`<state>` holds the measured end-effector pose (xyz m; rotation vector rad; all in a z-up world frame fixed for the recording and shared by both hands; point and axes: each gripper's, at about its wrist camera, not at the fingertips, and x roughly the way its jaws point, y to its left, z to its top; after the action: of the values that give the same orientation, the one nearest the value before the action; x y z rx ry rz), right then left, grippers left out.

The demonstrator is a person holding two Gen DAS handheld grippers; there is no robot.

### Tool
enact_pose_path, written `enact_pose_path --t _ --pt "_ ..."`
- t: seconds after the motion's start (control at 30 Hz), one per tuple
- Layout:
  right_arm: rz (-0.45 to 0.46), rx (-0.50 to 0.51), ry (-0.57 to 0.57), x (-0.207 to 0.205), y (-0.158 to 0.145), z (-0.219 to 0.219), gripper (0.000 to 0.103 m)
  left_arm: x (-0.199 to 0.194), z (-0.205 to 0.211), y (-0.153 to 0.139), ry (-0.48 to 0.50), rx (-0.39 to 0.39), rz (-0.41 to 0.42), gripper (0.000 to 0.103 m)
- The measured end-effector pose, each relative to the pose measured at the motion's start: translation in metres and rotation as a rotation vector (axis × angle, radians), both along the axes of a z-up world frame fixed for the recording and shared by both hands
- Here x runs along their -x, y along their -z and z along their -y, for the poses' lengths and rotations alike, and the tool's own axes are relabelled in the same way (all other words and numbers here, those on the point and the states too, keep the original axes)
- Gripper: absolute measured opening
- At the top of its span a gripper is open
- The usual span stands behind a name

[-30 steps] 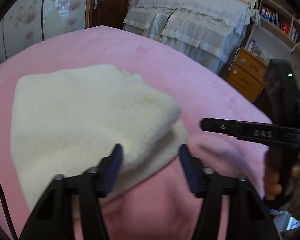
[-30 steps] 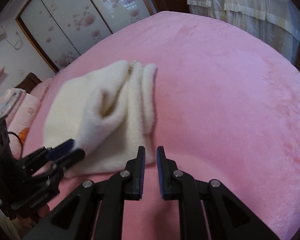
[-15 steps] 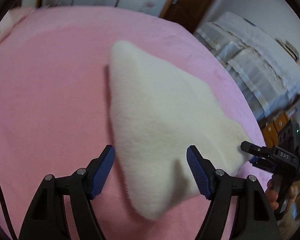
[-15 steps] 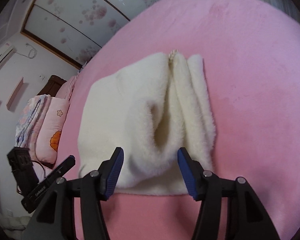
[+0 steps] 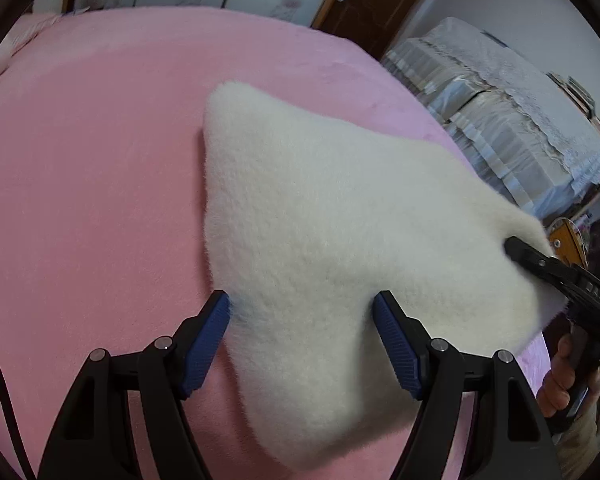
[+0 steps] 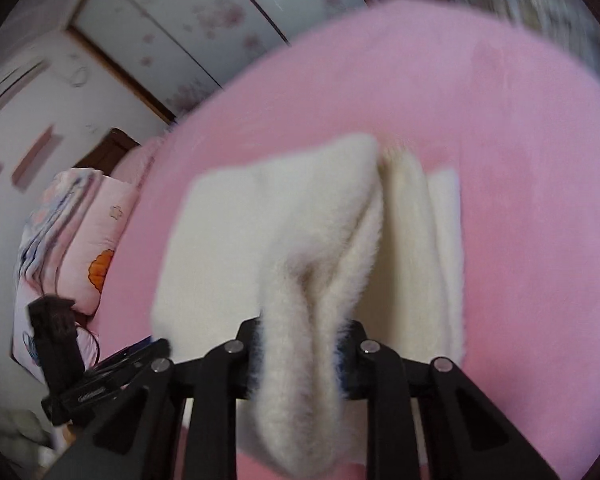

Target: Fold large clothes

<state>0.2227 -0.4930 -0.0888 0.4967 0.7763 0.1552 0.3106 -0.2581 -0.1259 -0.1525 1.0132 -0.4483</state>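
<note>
The fluffy white garment (image 5: 340, 248) lies folded on the pink bed (image 5: 92, 184); the right gripper (image 6: 302, 354) pinches its near fold, the left gripper (image 5: 302, 340) spread wide, straddling its corner

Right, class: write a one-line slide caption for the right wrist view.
Right hand-held gripper pinches a fold of the white fleece garment on the pink bed.

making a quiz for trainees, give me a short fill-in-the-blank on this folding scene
1. The fluffy garment is ____ in colour.
2. It lies on a ____ blanket.
3. The left hand-held gripper has its jaws ____ around the cloth.
4. The right hand-held gripper is ____ on a fold of the garment.

Missing words: white; pink; open; shut
</note>
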Motion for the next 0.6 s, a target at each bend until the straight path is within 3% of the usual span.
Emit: enact_pose_path --t 0.03,0.1,0.2,0.27,0.43,0.6 --pt "0.026 0.033 0.015 0.01 -0.004 -0.002 0.021 0.003 0.008 0.001 0.018 -0.025 0.009 0.072" --pt "-0.006 0.082 0.058 0.022 0.011 0.003 0.021 0.007 0.021 0.007 0.046 -0.089 0.009 0.071" --pt "-0.179 0.035 0.099 0.019 0.071 0.019 0.022 0.016 0.044 0.018 0.072 -0.208 0.04 0.072" --pt "-0.174 0.0 0.124 0.025 0.085 0.023 0.022 0.022 0.053 0.02 0.07 -0.262 0.06 0.072" --pt "-0.154 0.065 0.158 0.038 0.072 0.014 0.022 0.025 0.058 0.014 0.082 -0.263 0.037 0.072" --pt "-0.177 0.064 0.157 0.034 0.076 0.002 0.023 0.029 0.051 0.015 0.083 -0.239 0.018 0.073"
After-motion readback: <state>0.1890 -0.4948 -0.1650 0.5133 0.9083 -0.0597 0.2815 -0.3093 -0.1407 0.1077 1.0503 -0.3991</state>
